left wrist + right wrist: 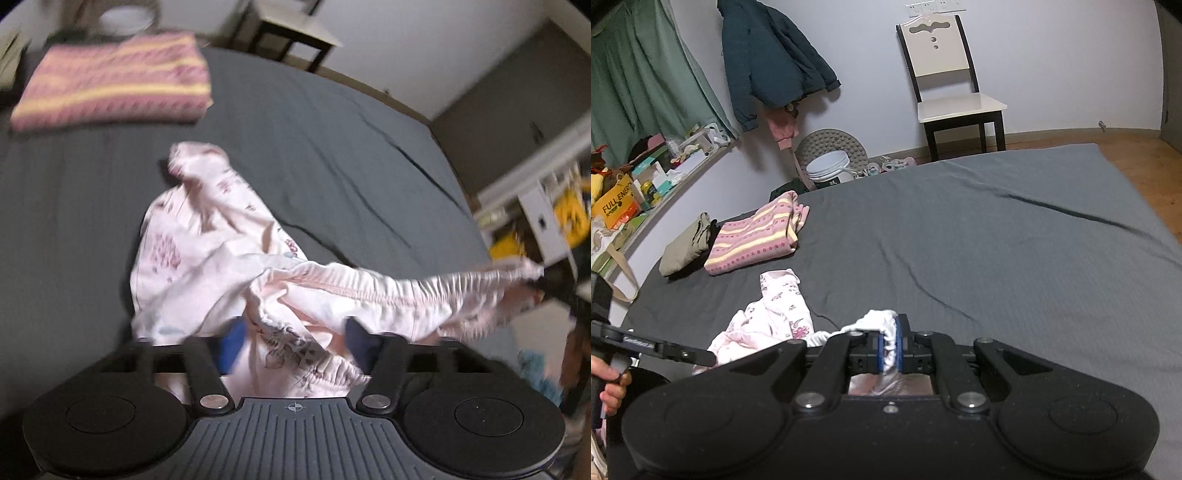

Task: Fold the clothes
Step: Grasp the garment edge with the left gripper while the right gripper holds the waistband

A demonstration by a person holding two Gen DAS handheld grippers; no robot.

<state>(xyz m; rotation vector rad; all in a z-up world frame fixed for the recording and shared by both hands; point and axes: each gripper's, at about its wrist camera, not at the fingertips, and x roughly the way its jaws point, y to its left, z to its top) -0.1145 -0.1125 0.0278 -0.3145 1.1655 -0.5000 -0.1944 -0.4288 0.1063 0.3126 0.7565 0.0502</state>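
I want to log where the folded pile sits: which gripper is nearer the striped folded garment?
Left. The left gripper is on the striped garment's side of the bed; the right gripper, shut on the pink pants' waistband, is farther over.

We record a bed with a grey sheet [997,240], creased in dark folds. On it lie a folded pink-and-yellow striped garment [753,238], a folded olive garment [685,247] touching it, and part of crumpled pale pink printed trousers [783,306].
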